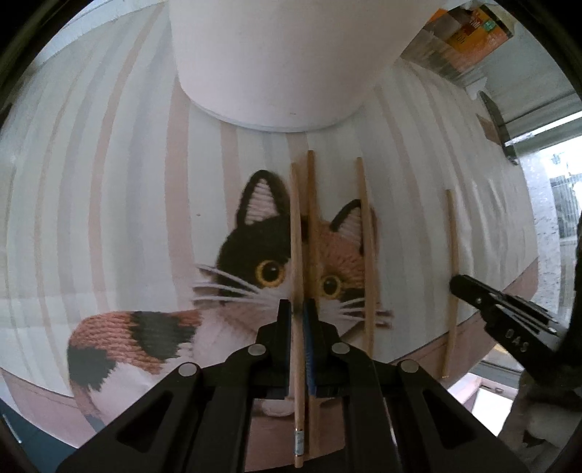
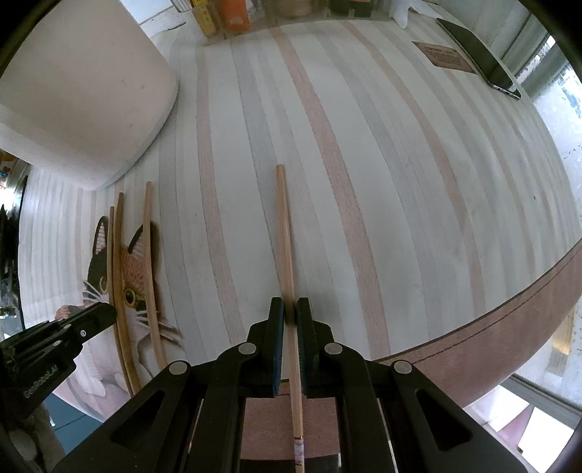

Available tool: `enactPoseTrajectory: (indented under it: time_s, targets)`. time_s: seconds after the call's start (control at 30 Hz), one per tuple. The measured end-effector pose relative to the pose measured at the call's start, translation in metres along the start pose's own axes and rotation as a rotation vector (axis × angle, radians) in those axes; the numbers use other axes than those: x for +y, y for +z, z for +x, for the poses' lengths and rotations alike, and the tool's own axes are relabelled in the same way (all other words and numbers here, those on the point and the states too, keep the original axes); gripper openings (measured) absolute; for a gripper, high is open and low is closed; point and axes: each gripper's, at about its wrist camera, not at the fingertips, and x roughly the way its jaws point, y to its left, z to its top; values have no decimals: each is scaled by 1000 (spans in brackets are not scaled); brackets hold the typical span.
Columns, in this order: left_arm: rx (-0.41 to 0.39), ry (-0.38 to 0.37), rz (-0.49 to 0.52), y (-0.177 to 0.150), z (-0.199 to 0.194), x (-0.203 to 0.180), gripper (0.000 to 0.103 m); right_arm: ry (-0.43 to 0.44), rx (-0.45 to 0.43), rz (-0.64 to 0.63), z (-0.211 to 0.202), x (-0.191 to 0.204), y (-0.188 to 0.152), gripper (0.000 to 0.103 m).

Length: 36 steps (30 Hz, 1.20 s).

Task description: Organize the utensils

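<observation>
Several wooden chopsticks lie on a striped mat with a cat picture [image 1: 254, 262]. My left gripper [image 1: 297, 309] is shut on one chopstick [image 1: 296, 233], with a second chopstick [image 1: 312, 203] close beside it and a third [image 1: 365, 236] to its right. My right gripper [image 2: 290, 309] is shut on a separate chopstick [image 2: 285, 233], which also shows in the left wrist view [image 1: 452, 276]. A white round container [image 1: 276, 62] stands just beyond the chopstick tips; it also shows at the upper left of the right wrist view [image 2: 80, 91].
A dark phone [image 2: 480, 54] and a small brown label [image 2: 443, 58] lie at the mat's far right. Bottles and boxes [image 2: 232, 14] stand along the back. The mat's pink rim [image 2: 509, 327] curves along the front right, by a window.
</observation>
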Motion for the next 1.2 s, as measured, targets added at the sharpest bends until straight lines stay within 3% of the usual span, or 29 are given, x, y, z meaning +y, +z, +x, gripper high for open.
enactPoseTrajectory:
  time_s: [0.33, 0.43, 0.5, 0.63, 0.83, 0.93, 1.07, 1.1, 1.2]
  targets:
    - [-32, 129, 1, -11, -12, 30, 3, -8, 1, -1, 0, 2, -1, 8]
    - [-41, 163, -48, -17, -18, 47, 3, -10, 2, -5, 1, 3, -1, 8]
    - [-36, 114, -92, -20, -21, 58, 2, -7, 4, -2, 2, 3, -2, 8]
    - [-20, -72, -207, -21, -25, 82, 6, 33, 30, 7, 3, -1, 3, 9]
    - [-15, -86, -200, -22, -27, 85, 12, 63, 56, 20, 4, -5, 8, 14]
    - [-3, -40, -141, -12, -18, 59, 15, 66, 58, 12, 4, -5, 11, 18]
    - [-12, 113, -51, -11, -9, 30, 11, 35, 54, -23, 2, 5, 11, 18]
    - [-14, 152, -36, -10, -9, 26, 5, 22, 48, -35, 1, 10, 11, 18]
    - [-27, 202, -28, -9, -9, 22, 1, -37, 26, -66, -1, 19, 8, 11]
